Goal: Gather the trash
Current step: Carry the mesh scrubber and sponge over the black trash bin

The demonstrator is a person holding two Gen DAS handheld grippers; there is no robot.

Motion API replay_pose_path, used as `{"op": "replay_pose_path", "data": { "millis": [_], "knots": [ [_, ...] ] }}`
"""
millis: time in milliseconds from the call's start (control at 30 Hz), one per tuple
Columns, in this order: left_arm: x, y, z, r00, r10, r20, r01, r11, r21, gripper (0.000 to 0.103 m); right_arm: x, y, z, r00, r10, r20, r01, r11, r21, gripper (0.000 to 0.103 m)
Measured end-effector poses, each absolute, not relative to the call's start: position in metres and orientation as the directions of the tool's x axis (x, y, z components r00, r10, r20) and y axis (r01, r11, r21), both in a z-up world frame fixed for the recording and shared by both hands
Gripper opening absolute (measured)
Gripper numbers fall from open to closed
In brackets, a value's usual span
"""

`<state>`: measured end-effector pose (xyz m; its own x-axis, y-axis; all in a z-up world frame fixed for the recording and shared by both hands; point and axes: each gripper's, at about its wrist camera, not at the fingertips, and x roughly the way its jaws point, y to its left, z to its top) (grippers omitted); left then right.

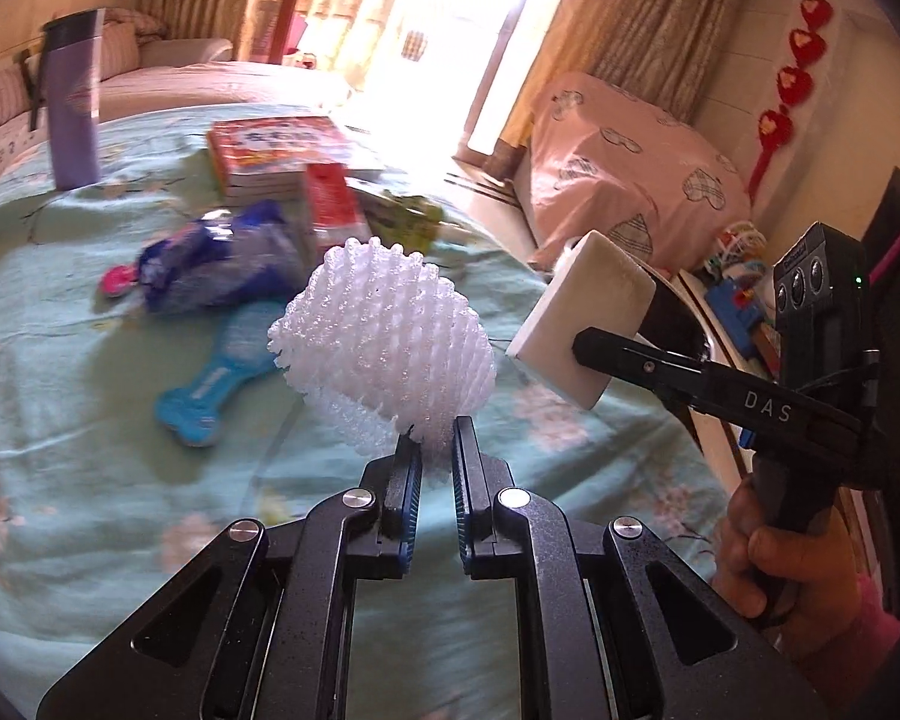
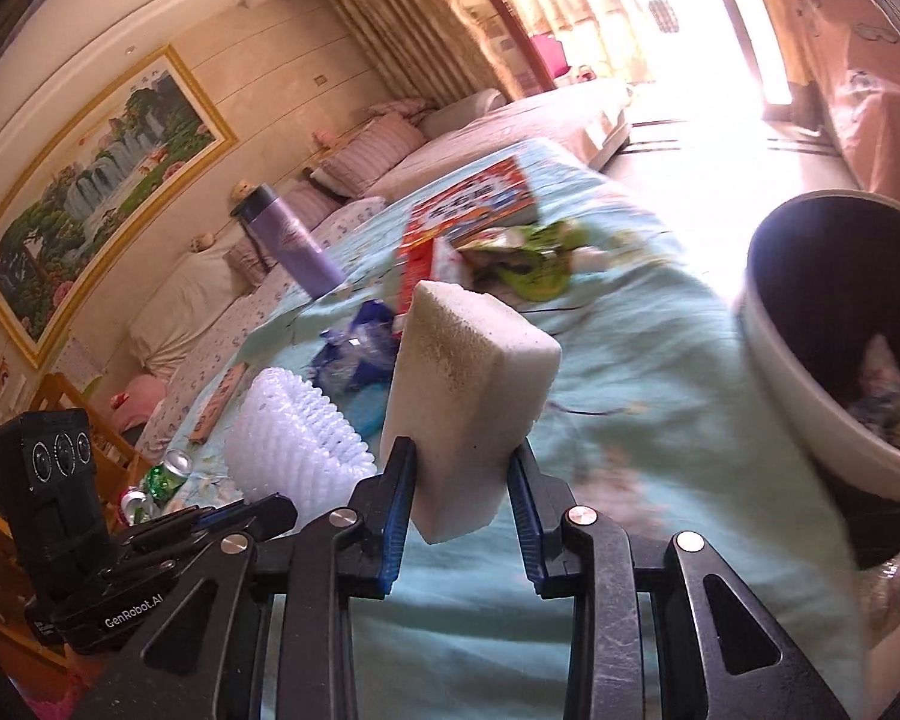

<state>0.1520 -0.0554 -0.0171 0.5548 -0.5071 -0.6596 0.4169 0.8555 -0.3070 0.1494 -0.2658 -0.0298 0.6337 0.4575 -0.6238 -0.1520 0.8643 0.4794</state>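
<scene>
1. The trash bin (image 2: 780, 360) stands off the table's right edge, past the teal-clothed surface (image 2: 630, 348).
2. My right gripper (image 2: 461, 474) clamps a white foam block (image 2: 468, 396) left of the bin; a loose squeeze could drop it short.
3. My left gripper (image 1: 436, 450) pinches the foam fruit net (image 1: 384, 348) by its edge, farther from the bin; it could tear free.

Foam trash, cloth table cover, matt plastic grippers

White foam net sleeve (image 1: 384, 336) looking soft and glittery; foam block (image 2: 471, 396) showing a matt, grainy face; teal cloth (image 1: 90, 420) lying wrinkled; blue wrapper (image 1: 222, 264) shining glossy; left gripper (image 1: 437, 450) appearing matt black, bolts shining metallic.
</scene>
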Motion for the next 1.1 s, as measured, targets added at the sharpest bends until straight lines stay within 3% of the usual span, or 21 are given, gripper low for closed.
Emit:
{"op": "replay_pose_path", "data": {
  "millis": [600, 1100],
  "knots": [
    [0.156, -0.169, -0.008, 0.477, -0.57, -0.669, 0.529, 0.794, -0.299, 0.009, 0.117, -0.384, -0.021, 0.736, 0.242, -0.632, 0.047, 0.913, 0.404, 0.032],
    [0.172, -0.223, 0.002, 0.455, -0.573, -0.682, 0.578, 0.772, -0.264, 0.009, 0.119, -0.422, -0.016, 0.761, 0.168, -0.627, 0.099, 0.925, 0.368, 0.032]
  ]
}}
